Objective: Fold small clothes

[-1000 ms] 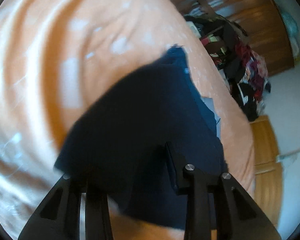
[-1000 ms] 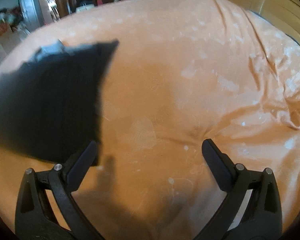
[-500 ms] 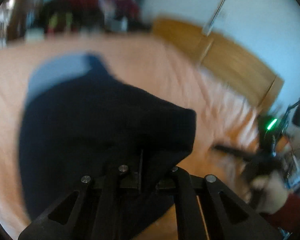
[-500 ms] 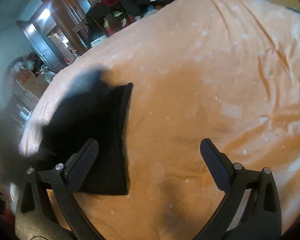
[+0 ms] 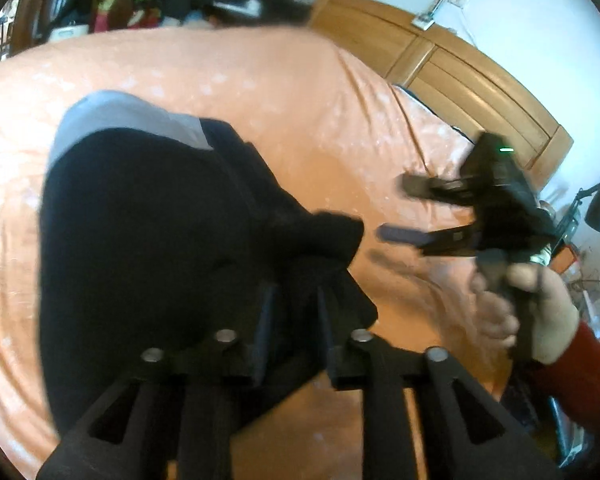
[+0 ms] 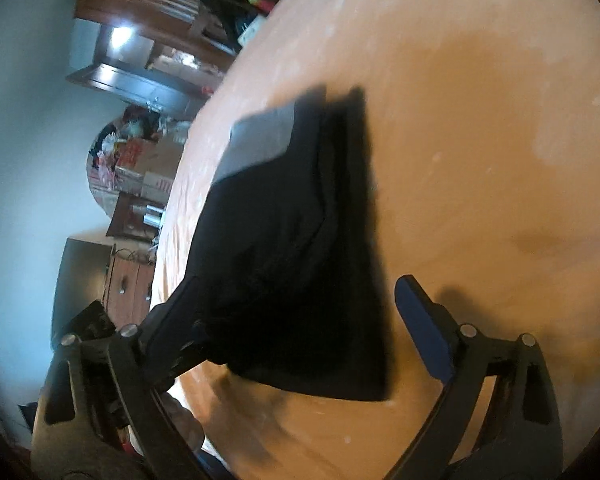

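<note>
1. Half a second ago the dark garment (image 5: 148, 232) hung bunched and blurred in front of the left gripper (image 5: 290, 308); now it reads more sharply, with a raised corner of cloth standing above the fingers. In the right wrist view the garment (image 6: 296, 248) has gone from lying to the left of the fingers to filling the space between them, and the bed has swung to a steep tilt.
2. The left gripper's fingers are drawn close together with a fold of the garment's near edge pinched between them.
3. The right gripper (image 5: 394, 210) stands well apart, nothing between its fingers. It is seen from the left wrist just to the right of the raised corner, held by a hand (image 5: 516, 312) in a red sleeve (image 5: 580, 392).
4. The garment is black or very dark navy, lying partly flat on the orange bedspread (image 5: 260, 92). A grey panel (image 6: 260, 140) shows at its far end, and a ridge of folded edges runs along its right side.
</note>
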A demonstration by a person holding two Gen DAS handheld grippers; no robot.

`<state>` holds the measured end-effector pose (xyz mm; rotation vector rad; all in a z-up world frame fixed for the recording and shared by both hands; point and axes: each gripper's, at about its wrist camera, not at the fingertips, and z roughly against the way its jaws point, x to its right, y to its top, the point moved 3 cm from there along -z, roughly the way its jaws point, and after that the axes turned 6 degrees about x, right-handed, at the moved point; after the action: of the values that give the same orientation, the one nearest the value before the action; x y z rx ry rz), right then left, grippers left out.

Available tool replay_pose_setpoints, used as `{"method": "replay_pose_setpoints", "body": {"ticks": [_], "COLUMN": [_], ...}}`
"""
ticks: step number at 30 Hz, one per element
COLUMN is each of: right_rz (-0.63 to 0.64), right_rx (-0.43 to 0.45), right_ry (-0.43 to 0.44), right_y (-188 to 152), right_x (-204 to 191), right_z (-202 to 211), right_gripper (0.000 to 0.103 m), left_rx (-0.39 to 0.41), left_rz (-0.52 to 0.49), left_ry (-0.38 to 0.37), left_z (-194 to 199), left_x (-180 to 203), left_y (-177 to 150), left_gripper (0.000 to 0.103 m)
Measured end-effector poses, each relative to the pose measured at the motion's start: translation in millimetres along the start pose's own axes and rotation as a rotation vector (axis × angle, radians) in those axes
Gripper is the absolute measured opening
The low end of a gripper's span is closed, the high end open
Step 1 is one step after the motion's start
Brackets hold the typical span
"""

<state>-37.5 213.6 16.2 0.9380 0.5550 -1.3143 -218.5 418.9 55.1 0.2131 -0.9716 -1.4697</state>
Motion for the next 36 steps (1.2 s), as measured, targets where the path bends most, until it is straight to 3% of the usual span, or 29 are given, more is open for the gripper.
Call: {"method": "replay_pose_setpoints", "body": {"ticks": [4,6,8,11,12,13,18,21,26,29,33,36], "right_rz": [-0.012,0.031,0.066,0.111,0.129,0.140,0.084,0.047,0.059,0.099,0.087,0.152], "right_rx": [-0.058,-0.099,-0.113,-0.115,-0.121,-0.126,-0.006,-0.047,-0.031,-0.029,-0.083,-0.098], "right_ry": [0.025,-0.036,-0.057,-0.058,-0.067,-0.083,-0.025,-0.061,-0.029,-0.043,-0.074,-0.125], "right_y": [-1.0,-6.8,-14.5,-25.5,-29.7,-31.5,-37.1,-48.4,-42.0,-33.4,-42.5,-46.8], "right_x": [-13.7,-21.5,-27.8,-36.8,-37.3,-34.4,-15.4,12.6,12.2,9.2,30.7,20.7], "right_z": [-26.1,-39.1,-40.6,-42.8,-49.2,-55.5,-11.6,-16.2,-14.3,-14.4,-14.5,-4.8], "right_gripper": [0.096,0.095,0.088,0.063,0.042,0.009,0.009,0.008,0.008,0.008,0.009,0.017], "left_rx": [0.055,0.083,0.097,0.113,0.113,0.112,0.140,0.148,0.134,0.088,-0.119,-0.073], "left_rz": [0.015,0.040,0.062,0.099,0.109,0.120,0.133,0.115,0.088,0.032,-0.001,0.001], "left_ry": [-0.011,0.004,0.034,0.073,0.077,0.079,0.104,0.129,0.144,0.137,0.230,0.227], "left_z": [28.2,41.1,53.9,66.4,65.5,63.7,74.0,76.6,61.8,50.0,10.2,31.3], "left_x": [0.1,-8.3,-24.3,-42.4,-47.5,-51.5,-76.6,-89.1,-94.6,-81.1,-88.2,-80.1], "left_y": [4.2,7.6,6.8,8.2,6.8,6.4,11.0,20.8,35.5,25.9,-24.7,-27.0], "left_gripper": [0.028,0.033,0.034,0.034,0.034,0.034,0.034,0.034,0.034,0.034,0.041,0.041]}}
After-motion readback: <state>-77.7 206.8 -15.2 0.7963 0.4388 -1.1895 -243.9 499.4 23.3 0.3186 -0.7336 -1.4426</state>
